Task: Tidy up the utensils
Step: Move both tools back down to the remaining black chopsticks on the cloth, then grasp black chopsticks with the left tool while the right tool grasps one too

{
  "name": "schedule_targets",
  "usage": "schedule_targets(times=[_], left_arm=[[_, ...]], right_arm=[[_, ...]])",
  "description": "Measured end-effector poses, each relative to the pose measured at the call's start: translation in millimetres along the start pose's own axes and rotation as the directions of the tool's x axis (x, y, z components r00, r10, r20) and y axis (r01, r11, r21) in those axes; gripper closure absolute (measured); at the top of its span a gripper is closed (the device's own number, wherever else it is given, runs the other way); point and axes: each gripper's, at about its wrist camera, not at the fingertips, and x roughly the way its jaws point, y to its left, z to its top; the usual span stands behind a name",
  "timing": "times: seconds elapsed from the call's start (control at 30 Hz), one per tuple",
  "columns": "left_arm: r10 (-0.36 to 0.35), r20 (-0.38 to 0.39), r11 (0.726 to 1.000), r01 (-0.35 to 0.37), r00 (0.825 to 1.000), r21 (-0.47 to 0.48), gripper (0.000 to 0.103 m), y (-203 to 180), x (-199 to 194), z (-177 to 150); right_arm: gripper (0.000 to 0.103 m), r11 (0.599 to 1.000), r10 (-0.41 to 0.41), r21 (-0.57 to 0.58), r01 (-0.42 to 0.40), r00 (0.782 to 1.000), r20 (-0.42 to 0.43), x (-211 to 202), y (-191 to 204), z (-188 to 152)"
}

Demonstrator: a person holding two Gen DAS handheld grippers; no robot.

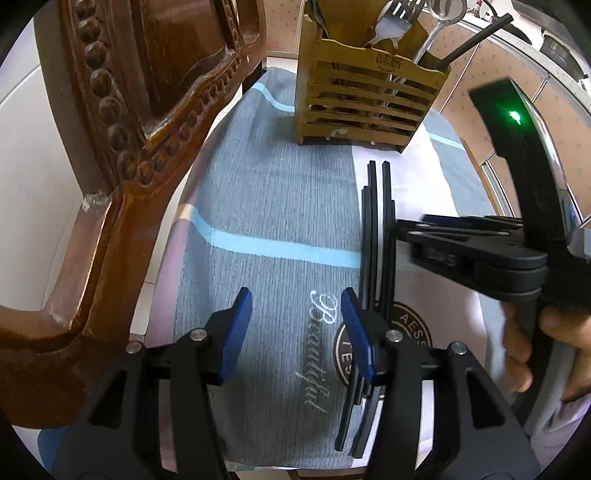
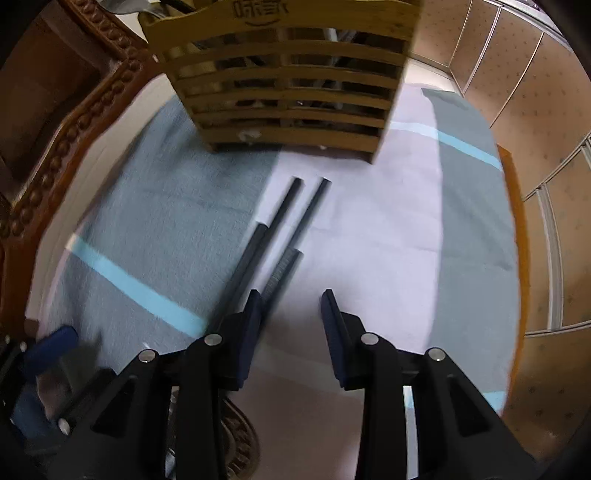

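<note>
Several black chopsticks (image 1: 373,236) lie side by side on a grey-blue towel (image 1: 266,206), pointing toward a slatted wooden utensil holder (image 1: 369,96). My left gripper (image 1: 295,299) is open over bare towel, and its right finger stands just left of the chopsticks. My right gripper (image 1: 410,229) comes in from the right, its tips right beside the chopsticks. In the right wrist view the right gripper (image 2: 291,299) is open over white cloth. There the chopsticks (image 2: 280,229) pass under its left finger, and none lies between the pads. The holder (image 2: 288,92) stands just beyond.
Forks and spoons (image 1: 391,22) and one black chopstick stand in the holder. A carved wooden chair (image 1: 129,110) rises close on the left. A person's hand (image 1: 554,343) grips the right tool's handle. Patterned cabinet doors (image 2: 535,110) stand to the right.
</note>
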Motion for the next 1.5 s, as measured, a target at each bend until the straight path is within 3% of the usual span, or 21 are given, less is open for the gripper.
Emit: schedule_targets(times=[0.2, 0.37, 0.47, 0.6, 0.67, 0.7, 0.8, 1.03, 1.17, 1.27, 1.37, 1.5], left_arm=[[-0.007, -0.017, 1.0, 0.007, 1.0, 0.005, 0.052, -3.0, 7.9, -1.5], [-0.016, -0.026, 0.999, 0.017, 1.0, 0.03, 0.052, -16.3, 13.0, -2.7], [-0.018, -0.028, 0.999, 0.019, 0.999, 0.037, 0.052, -19.7, 13.0, -3.6], [-0.007, -0.036, 0.999, 0.008, 0.999, 0.034, 0.052, -14.7, 14.7, -4.6], [0.001, -0.04, 0.999, 0.0, 0.999, 0.032, 0.052, -10.5, 15.5, -3.3], [0.004, -0.04, 0.999, -0.002, 0.999, 0.032, 0.052, -9.3, 15.6, -2.3], [0.014, -0.04, 0.999, -0.012, 0.999, 0.038, 0.051, -7.5, 18.3, 3.2], [-0.014, -0.011, 0.995, 0.015, 1.0, 0.099, 0.051, -36.3, 33.1, 45.1], [0.025, 0.001, 0.979, -0.024, 1.0, 0.2, 0.051, -76.1, 55.6, 73.6], [0.082, -0.012, 0.962, -0.076, 0.997, 0.261, 0.051, -100.0, 79.0, 86.1], [0.12, -0.032, 0.943, -0.104, 0.992, 0.318, 0.051, -114.1, 101.9, 97.7], [0.11, -0.076, 0.948, -0.081, 0.991, 0.307, 0.052, -115.2, 114.4, 114.1]], right_arm=[[0.079, 0.998, -0.032, 0.053, 0.032, 0.999, -0.013, -8.8, -34.0, -8.9], [0.079, 0.98, 0.076, 0.18, -0.089, 0.994, 0.076, -19.1, -44.2, 22.3], [0.079, 0.967, 0.094, 0.225, -0.116, 0.99, 0.105, -10.4, -42.3, 39.4], [0.079, 0.969, 0.026, 0.239, -0.059, 0.99, 0.137, 8.2, -22.5, 45.8], [0.092, 0.97, -0.005, 0.24, -0.029, 0.99, 0.139, 15.9, -14.6, 44.6], [0.092, 0.974, -0.025, 0.228, -0.008, 0.989, 0.143, 15.6, -11.0, 43.5], [0.093, 0.966, 0.029, 0.251, -0.061, 0.991, 0.128, 11.9, -17.7, 38.0], [0.093, 0.914, 0.173, 0.339, -0.225, 0.969, 0.176, -28.8, -67.0, 14.9], [0.093, 0.897, 0.222, 0.342, -0.28, 0.955, 0.199, -49.6, -92.6, 2.0], [0.092, 0.901, 0.228, 0.332, -0.278, 0.956, 0.184, -40.3, -118.4, -6.7], [0.1, 0.937, 0.157, 0.289, -0.197, 0.975, 0.158, -32.5, -127.6, -14.2], [0.1, 0.944, 0.143, 0.28, -0.177, 0.98, 0.14, -30.9, -142.5, -28.6]])
